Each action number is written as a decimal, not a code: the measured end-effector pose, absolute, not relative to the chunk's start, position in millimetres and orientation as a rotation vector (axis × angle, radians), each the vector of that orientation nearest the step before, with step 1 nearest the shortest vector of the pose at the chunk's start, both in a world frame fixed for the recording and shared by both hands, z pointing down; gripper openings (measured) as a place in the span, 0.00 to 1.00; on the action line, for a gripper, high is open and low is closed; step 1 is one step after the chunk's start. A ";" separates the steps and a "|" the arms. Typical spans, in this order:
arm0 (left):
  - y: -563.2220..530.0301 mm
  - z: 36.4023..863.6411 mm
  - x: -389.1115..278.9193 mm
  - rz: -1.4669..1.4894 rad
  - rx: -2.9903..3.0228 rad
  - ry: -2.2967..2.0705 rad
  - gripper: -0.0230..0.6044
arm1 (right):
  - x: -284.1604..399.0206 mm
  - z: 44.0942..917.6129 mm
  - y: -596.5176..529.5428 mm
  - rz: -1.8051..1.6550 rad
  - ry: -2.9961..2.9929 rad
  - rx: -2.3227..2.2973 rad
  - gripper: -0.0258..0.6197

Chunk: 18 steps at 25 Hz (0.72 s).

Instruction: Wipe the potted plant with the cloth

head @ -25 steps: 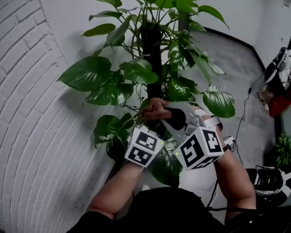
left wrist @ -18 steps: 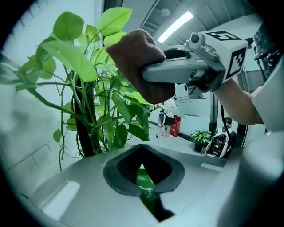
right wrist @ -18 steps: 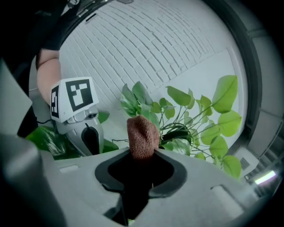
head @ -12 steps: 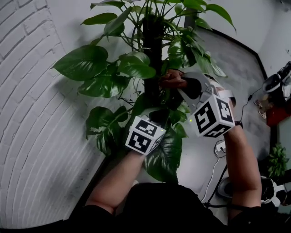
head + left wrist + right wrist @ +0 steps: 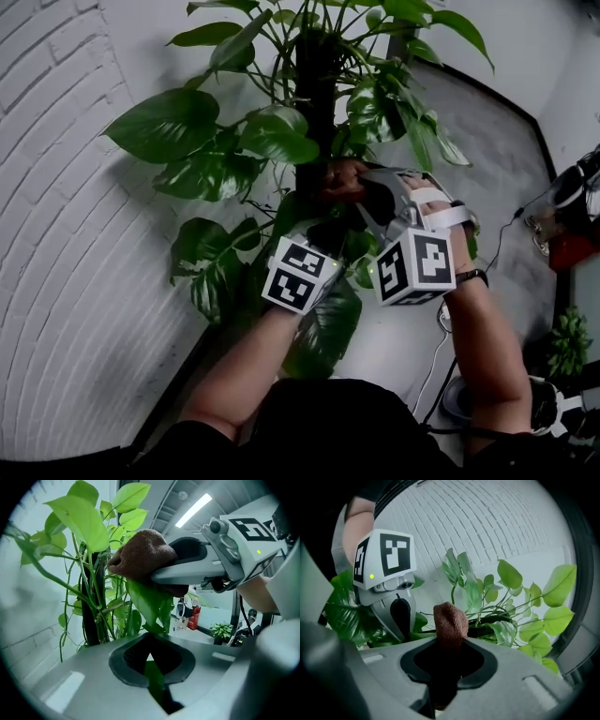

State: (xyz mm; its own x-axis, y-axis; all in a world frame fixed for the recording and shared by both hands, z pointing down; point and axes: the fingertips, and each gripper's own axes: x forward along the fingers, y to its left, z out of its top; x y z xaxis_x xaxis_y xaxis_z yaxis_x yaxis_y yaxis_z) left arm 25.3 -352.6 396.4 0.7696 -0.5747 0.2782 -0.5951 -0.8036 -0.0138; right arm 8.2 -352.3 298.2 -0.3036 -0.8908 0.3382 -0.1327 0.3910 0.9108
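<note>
Right gripper view shows the right claw (image 5: 448, 660) clenched on the cloth (image 5: 450, 619), which presses a plant (image 5: 272, 141) leaf (image 5: 147, 603) pinched in the left claw (image 5: 152, 667)

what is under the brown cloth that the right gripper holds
A green leaf, pinched in the left gripper, runs up beneath the cloth, which the right gripper clamps. The cloth covers the leaf's upper end, so its tip cannot be seen.
</note>
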 end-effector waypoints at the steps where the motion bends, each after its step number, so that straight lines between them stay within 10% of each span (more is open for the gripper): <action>1: -351.1 395.8 25.6 0.421 2.890 -0.957 0.06 | 7.9 298.8 -349.4 -1.019 -1.700 0.910 0.14; 18: -326.6 401.6 18.6 0.459 2.894 -0.949 0.06 | 9.0 334.7 -320.5 -1.039 -1.646 0.954 0.14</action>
